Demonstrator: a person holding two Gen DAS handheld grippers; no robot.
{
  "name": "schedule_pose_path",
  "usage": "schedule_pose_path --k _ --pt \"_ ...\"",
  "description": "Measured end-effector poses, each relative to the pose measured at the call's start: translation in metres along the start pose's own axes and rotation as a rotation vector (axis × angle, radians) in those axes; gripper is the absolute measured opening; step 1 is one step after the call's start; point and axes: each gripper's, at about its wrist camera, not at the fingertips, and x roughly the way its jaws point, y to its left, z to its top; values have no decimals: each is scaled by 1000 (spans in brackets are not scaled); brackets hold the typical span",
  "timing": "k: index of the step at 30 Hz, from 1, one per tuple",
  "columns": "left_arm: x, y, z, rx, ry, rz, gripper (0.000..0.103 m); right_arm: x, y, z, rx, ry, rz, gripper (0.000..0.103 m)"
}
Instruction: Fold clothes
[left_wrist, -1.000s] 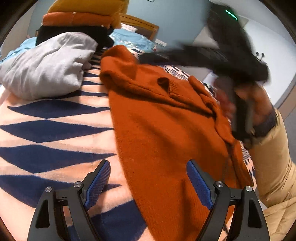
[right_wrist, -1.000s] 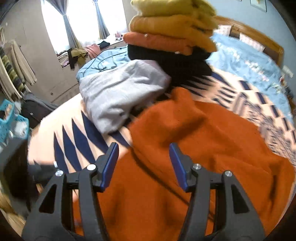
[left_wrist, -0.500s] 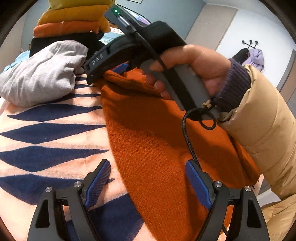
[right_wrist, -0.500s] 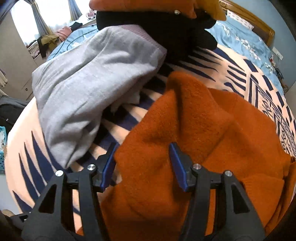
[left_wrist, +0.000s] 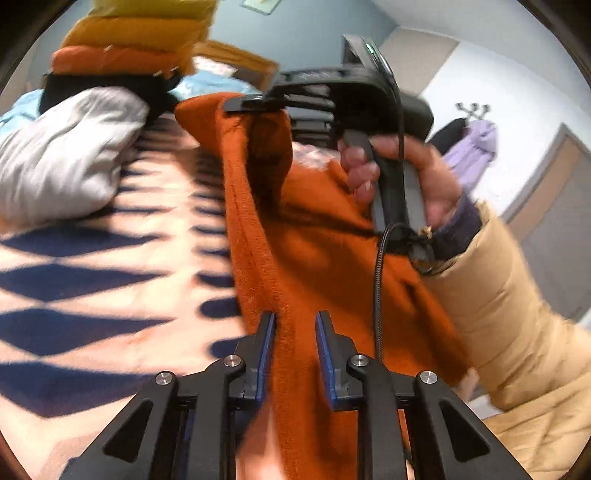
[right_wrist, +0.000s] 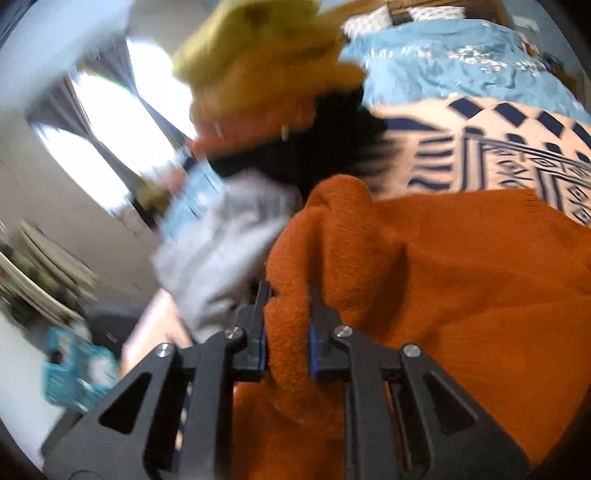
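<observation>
From my left wrist view, my left gripper is closing its jaws on the near edge of the rust-orange knitted sweater spread across the bed's peach-and-navy patterned blanket; ahead, my right gripper lifts the far edge; from the right wrist view, its jaws are closing, pinching that sweater beside a crumpled grey garment.

My bed carries everything here, its wooden headboard at the far end. Over it lies a peach blanket patterned with navy diamonds, and beyond that a blue floral cover. Directly on the blanket lie the rust-orange sweater, a crumpled grey garment just beside it, and behind that a stack of folded clothes: black at the bottom, then orange, then mustard yellow.
</observation>
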Motion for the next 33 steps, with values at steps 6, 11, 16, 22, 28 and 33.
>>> schedule_pose_path --k 6,11,16,22,28,33 --pt "2 -40 14 95 -3 -179 30 -93 -51 -15 141 -212 112 17" --pt "14 -45 21 105 12 -263 57 -127 -118 -43 316 -275 42 17" --pt "34 -41 23 74 57 -245 62 -120 -158 -65 405 -219 -20 18" --pt "60 -44 14 64 131 -233 65 -129 -150 -70 345 -207 -76 34" --pt "77 -49 11 54 164 -260 71 -156 -117 -98 239 -172 -55 65" --pt "83 -53 9 39 174 -270 72 -166 -70 -160 89 -56 -27 65"
